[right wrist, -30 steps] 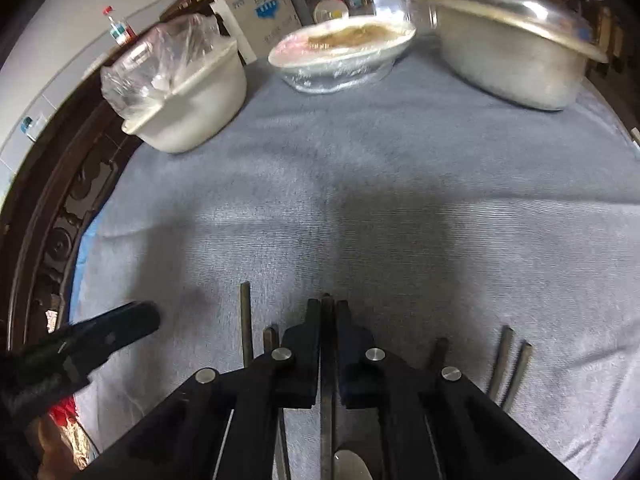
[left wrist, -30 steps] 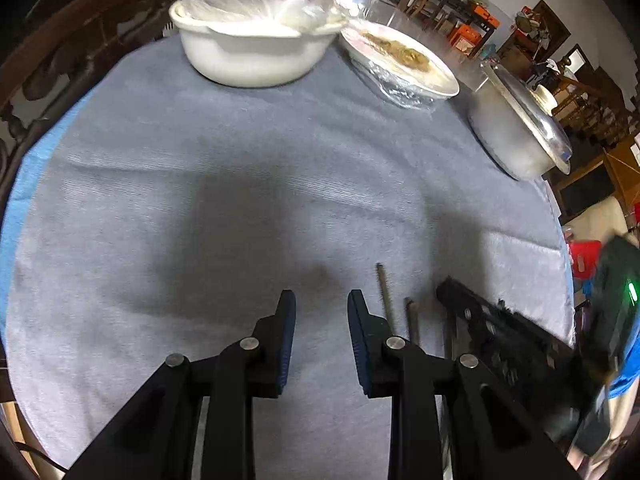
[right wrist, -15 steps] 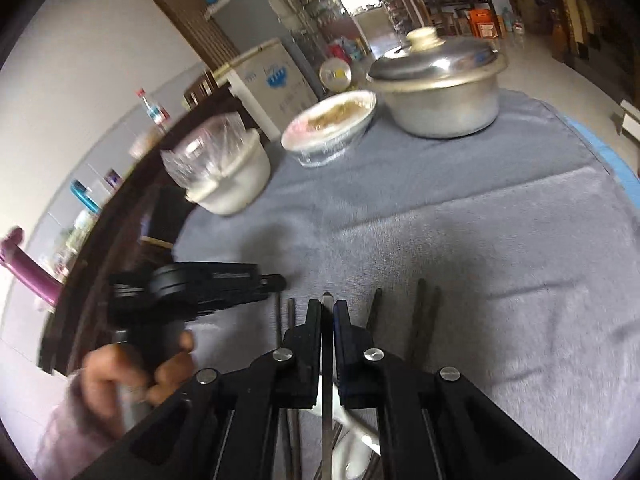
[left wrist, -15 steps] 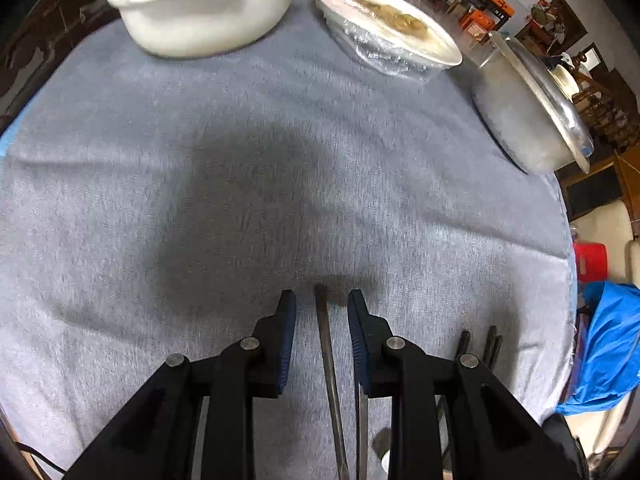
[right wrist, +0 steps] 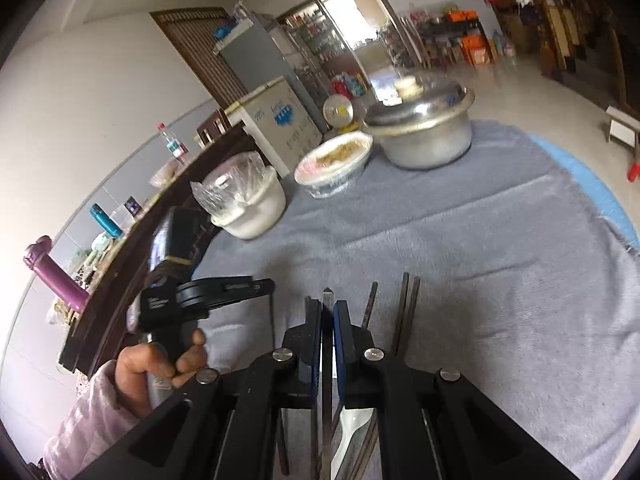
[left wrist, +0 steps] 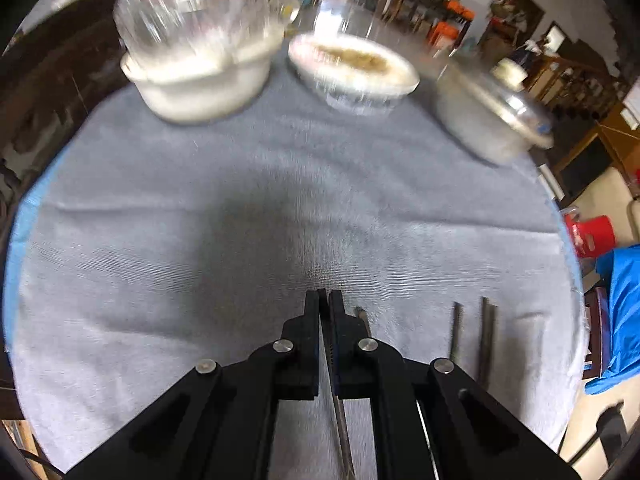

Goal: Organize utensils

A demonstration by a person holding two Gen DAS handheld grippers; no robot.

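My left gripper is shut on a thin dark metal utensil handle that runs back between its jaws, low over the grey cloth. Another handle tip lies just right of it, and two more dark handles lie further right. My right gripper is shut on a flat metal utensil handle, raised above the cloth; a shiny blade or bowl end shows below it. Other handles lie on the cloth beside it. The left gripper shows at the left of the right wrist view.
At the far side of the round table stand a white bowl covered with plastic wrap, a shallow dish of food and a lidded metal pot. A dark wooden rail borders the left. A red bucket is on the floor.
My left gripper has closed on the utensil handle that lay between its open jaws. My right gripper, still shut on its utensil, has risen and tilted up from the cloth.
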